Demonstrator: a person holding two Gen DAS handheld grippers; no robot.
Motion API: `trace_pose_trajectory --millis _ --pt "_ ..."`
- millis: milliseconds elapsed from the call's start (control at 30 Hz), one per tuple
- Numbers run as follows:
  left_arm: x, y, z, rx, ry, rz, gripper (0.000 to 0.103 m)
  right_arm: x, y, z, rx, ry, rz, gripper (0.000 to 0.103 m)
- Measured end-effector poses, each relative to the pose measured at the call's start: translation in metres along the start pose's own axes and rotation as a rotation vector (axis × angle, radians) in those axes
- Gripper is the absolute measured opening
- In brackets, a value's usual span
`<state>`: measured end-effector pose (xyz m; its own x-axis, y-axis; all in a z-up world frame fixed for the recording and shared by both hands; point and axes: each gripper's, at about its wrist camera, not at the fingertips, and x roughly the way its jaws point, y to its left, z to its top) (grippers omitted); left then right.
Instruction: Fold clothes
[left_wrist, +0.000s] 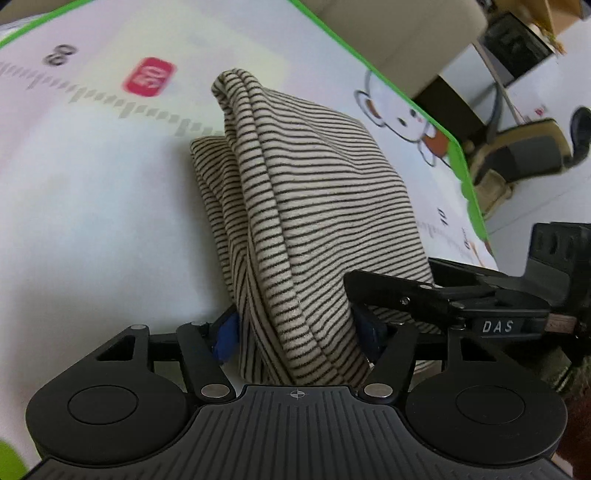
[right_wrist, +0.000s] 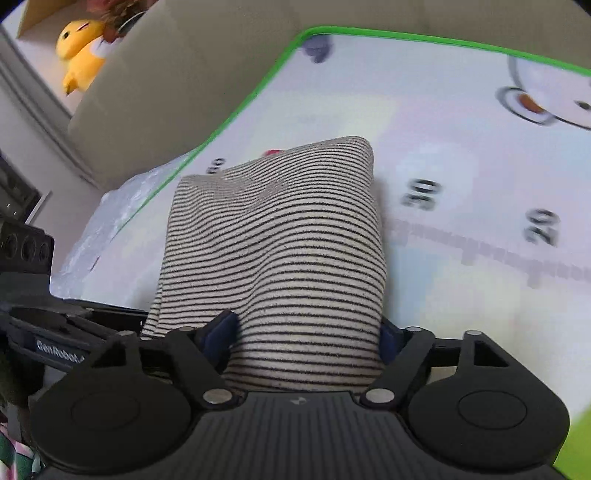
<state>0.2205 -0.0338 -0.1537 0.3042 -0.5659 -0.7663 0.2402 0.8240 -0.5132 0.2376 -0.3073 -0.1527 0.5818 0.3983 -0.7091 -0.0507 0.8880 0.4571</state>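
Note:
A cream garment with thin black stripes (left_wrist: 314, 184) lies folded into a thick bundle on a white play mat (left_wrist: 92, 184). Its near end rises into my left gripper (left_wrist: 299, 332), whose blue pads (left_wrist: 224, 338) press on either side of the bundle. In the right wrist view the same striped garment (right_wrist: 280, 240) fills the gap of my right gripper (right_wrist: 306, 336), blue pads (right_wrist: 221, 330) tight against its sides. The two grippers sit side by side on the same end: the right one's black frame (left_wrist: 461, 299) shows beside the left, and the left one's frame (right_wrist: 55, 332) beside the right.
The mat (right_wrist: 461, 166) has a green border (right_wrist: 236, 110), ruler marks and cartoon bears. Beyond its edge stand a beige cushion (right_wrist: 166, 74) and a yellow plush toy (right_wrist: 79, 51). Crinkled clear plastic (right_wrist: 92, 229) lies by the mat. Footwear (left_wrist: 517, 151) sits on the floor.

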Motion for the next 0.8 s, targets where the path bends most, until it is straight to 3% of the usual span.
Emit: trace_pose_trajectory --millis 100,267,367,467,567,633,733,800 --pt "-0.023 0.019 -0.006 -0.028 -0.042 0.037 0.063 0.024 0.031 0.016 -0.038 0.038 0.067 0.067" --pt "-0.079 0.064 -0.021 -0.062 -0.14 0.147 0.06 0.08 0.099 0.04 -0.185 0.084 0.129 0.066" --pt "-0.096 0.098 -0.024 -0.159 -0.166 0.184 0.06 0.109 0.116 0.049 -0.241 0.095 0.129 0.072" --pt "-0.108 0.113 -0.023 -0.215 -0.203 0.188 0.06 0.108 0.113 0.048 -0.234 0.057 0.116 0.077" --pt "-0.128 0.102 -0.02 -0.136 -0.27 0.221 0.059 0.083 0.117 0.035 -0.291 -0.033 0.035 0.079" --pt "-0.144 0.086 -0.015 -0.019 -0.359 0.275 0.058 0.06 0.129 0.023 -0.371 -0.129 -0.022 0.079" --pt "-0.161 0.069 -0.003 0.125 -0.469 0.297 0.058 0.032 0.156 -0.002 -0.533 -0.266 0.001 0.073" --pt "-0.153 0.069 0.011 0.119 -0.46 0.261 0.058 0.034 0.174 -0.015 -0.58 -0.234 0.06 0.069"
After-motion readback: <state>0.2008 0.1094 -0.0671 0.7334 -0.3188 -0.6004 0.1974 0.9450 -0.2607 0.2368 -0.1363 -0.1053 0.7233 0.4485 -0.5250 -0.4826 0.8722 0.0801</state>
